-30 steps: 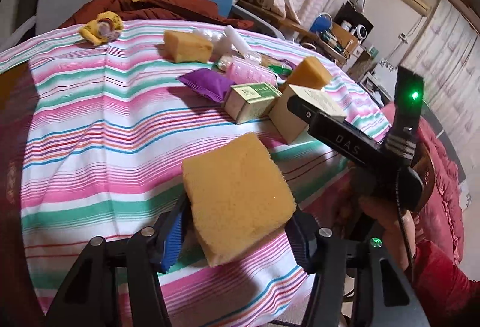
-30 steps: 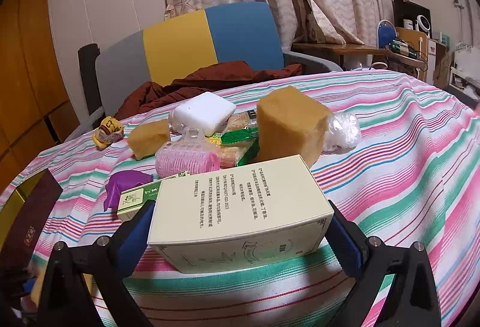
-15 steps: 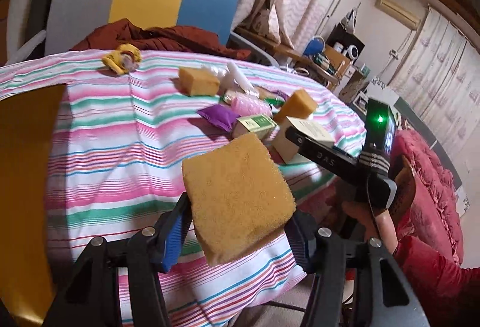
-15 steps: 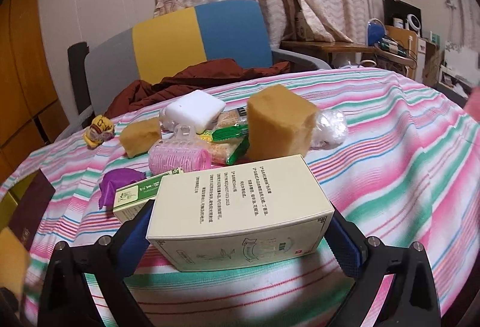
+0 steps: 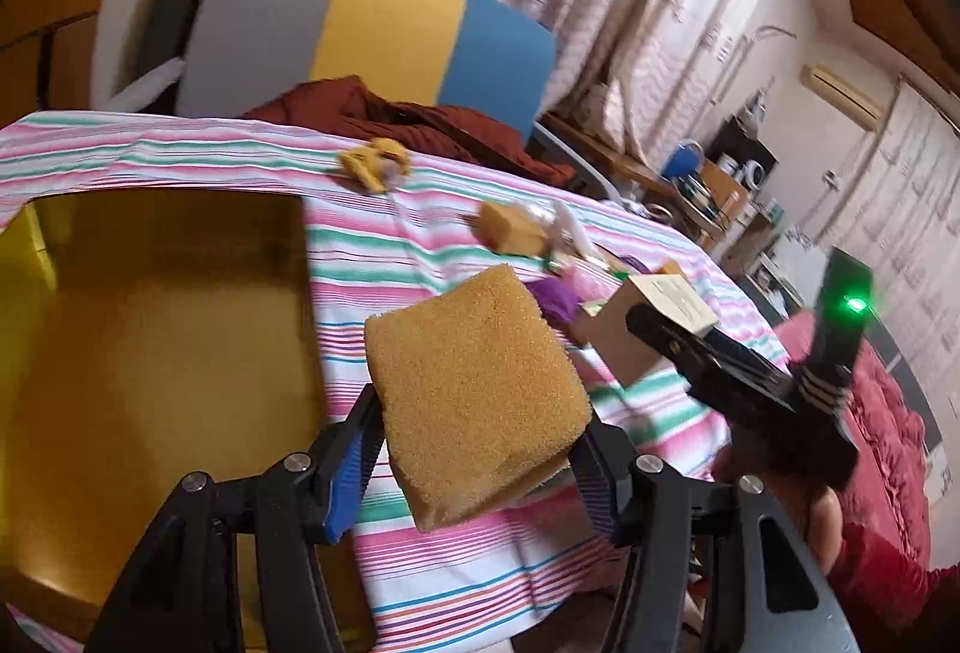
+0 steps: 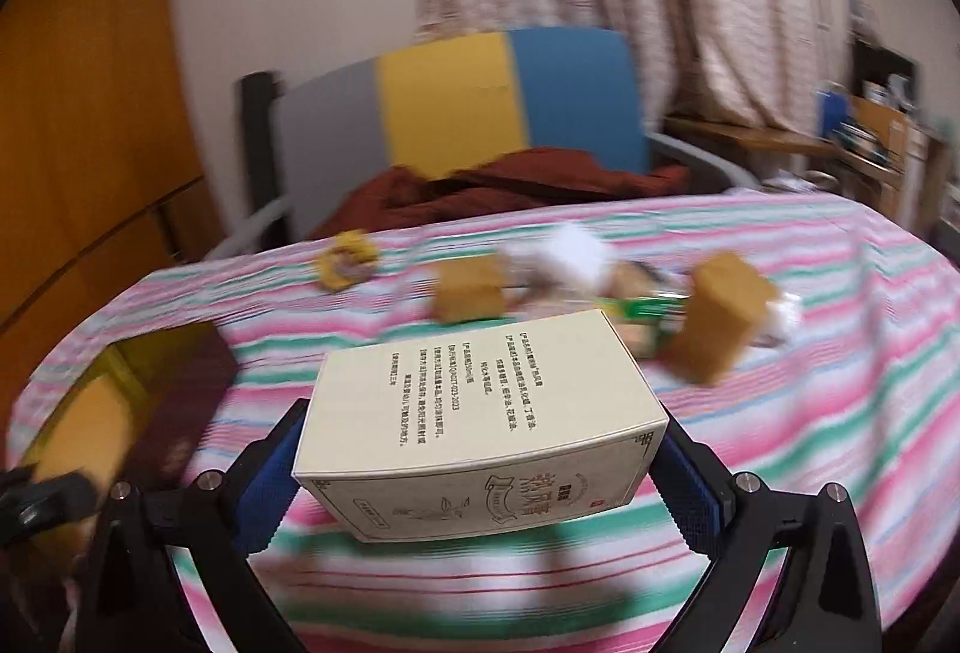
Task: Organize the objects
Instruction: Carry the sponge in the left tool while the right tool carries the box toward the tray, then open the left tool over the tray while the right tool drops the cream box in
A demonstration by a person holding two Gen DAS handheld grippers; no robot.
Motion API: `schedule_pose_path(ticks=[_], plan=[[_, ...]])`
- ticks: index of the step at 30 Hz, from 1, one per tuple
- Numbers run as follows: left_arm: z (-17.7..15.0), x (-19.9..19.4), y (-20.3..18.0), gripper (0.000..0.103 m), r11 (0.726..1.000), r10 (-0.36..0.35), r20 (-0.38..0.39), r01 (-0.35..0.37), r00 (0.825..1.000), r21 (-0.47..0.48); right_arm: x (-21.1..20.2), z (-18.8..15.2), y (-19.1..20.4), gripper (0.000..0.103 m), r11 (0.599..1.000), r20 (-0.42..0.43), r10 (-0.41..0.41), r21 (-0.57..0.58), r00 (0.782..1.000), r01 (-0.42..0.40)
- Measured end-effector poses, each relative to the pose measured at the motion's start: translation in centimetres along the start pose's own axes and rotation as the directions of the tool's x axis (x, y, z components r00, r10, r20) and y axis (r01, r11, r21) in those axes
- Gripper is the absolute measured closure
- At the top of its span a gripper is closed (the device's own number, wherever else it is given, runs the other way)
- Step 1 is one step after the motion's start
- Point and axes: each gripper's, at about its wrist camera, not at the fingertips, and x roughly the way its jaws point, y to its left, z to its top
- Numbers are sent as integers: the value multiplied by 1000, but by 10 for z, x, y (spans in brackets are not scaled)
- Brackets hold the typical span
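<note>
Two loads are travelling: my left gripper is clamping the sponge beside the yellow box, my right gripper is pinching the carton above the tablecloth. Next I'm needing to centre over the box, then release.

Both wrist views low over striped table, facing tricolour chair, sharing the clutter

Right wrist view motion-blurred; far sponges smeared; yellow box cut off left.
</note>
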Motion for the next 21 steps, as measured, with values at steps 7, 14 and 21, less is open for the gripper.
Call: schedule_pose_path(ticks=[7,14,21], plan=[[5,-24,55,44,991,119,25,-117,993,-63,-4,6,82,0,977,-3,195,-82,981,-194],[8,-43,122,44,952,265,2,-261,964,-157,5,0,155,0,932,-85,323,-144,942,-333],[0,-44,163,43,904,359,-66,-365,931,-222,32,-12,215,0,893,-189,342,-238,920,-381]])
